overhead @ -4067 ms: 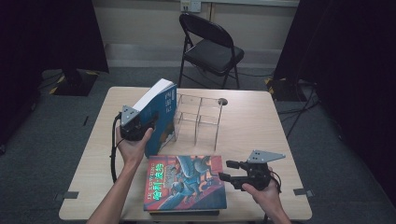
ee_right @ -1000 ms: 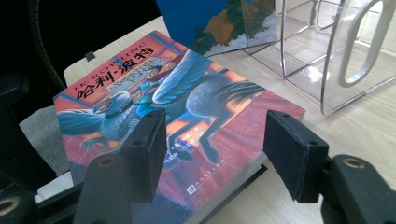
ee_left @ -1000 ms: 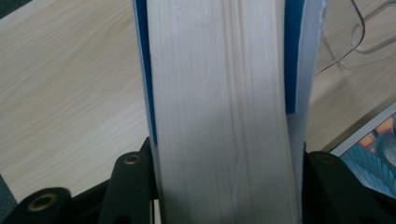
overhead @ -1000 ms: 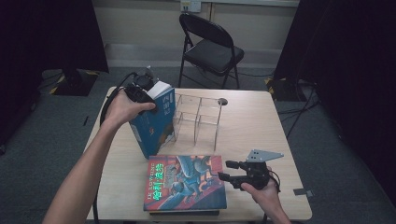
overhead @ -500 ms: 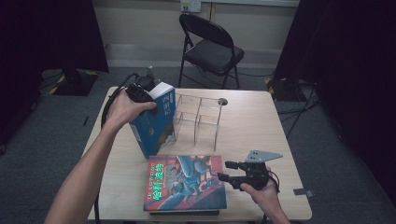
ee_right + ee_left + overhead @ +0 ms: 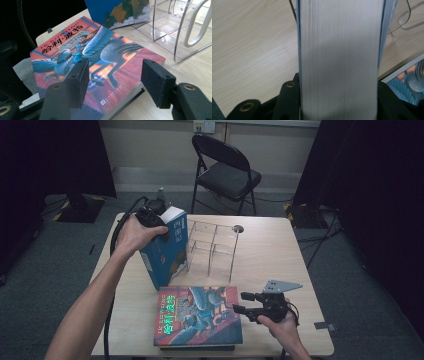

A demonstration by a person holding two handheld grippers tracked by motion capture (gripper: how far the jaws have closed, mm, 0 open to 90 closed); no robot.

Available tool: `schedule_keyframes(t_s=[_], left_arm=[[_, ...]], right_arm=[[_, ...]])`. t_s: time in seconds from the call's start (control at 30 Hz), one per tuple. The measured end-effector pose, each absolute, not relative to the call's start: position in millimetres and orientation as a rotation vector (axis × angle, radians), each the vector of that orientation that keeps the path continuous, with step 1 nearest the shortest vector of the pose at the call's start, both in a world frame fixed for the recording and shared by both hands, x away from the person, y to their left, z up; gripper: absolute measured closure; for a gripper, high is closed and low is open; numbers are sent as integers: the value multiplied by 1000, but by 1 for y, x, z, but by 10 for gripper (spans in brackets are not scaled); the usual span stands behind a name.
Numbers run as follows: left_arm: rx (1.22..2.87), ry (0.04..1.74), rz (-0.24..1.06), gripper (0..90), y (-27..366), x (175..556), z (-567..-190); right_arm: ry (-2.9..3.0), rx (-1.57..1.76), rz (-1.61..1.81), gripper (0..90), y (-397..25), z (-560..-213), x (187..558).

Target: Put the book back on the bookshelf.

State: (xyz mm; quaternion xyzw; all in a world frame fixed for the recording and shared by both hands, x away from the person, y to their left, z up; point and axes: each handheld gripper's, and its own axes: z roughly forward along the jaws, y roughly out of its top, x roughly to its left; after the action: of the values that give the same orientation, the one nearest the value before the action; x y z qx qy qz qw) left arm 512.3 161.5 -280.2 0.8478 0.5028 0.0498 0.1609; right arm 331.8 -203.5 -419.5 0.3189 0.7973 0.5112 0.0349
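Up and over goes our left gripper (image 6: 152, 217) since four seconds back: it gripped the blue book (image 6: 165, 251) from the near side then, and now clamps the top edge from above, jaws pinching the page block (image 6: 339, 60). We've got the book upright at centre-left, just beside the clear acrylic rack (image 6: 212, 247), probably so it can slide into a slot. Lower centre, the illustrated book (image 6: 200, 317) lies flat atop another on the table (image 6: 270, 245). Our right gripper (image 6: 246, 308) hovers at its right edge, jaws apart, unmoved, likely waiting its turn.
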Motion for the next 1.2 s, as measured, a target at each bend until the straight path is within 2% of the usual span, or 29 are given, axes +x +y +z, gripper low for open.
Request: schedule_keyframes(t_s=[0.67,0.9,1.2], left_arm=[[2373,1494,141,613,153,537,-265],[2342,1528,118,612,155,554,-273],[2373,1504,153,608,151,565,-283]], right_arm=[[2464,970,1592,396,-202,-419,333],[2477,950,1590,397,-199,-419,332],[2474,965,1593,399,-204,-421,333]])
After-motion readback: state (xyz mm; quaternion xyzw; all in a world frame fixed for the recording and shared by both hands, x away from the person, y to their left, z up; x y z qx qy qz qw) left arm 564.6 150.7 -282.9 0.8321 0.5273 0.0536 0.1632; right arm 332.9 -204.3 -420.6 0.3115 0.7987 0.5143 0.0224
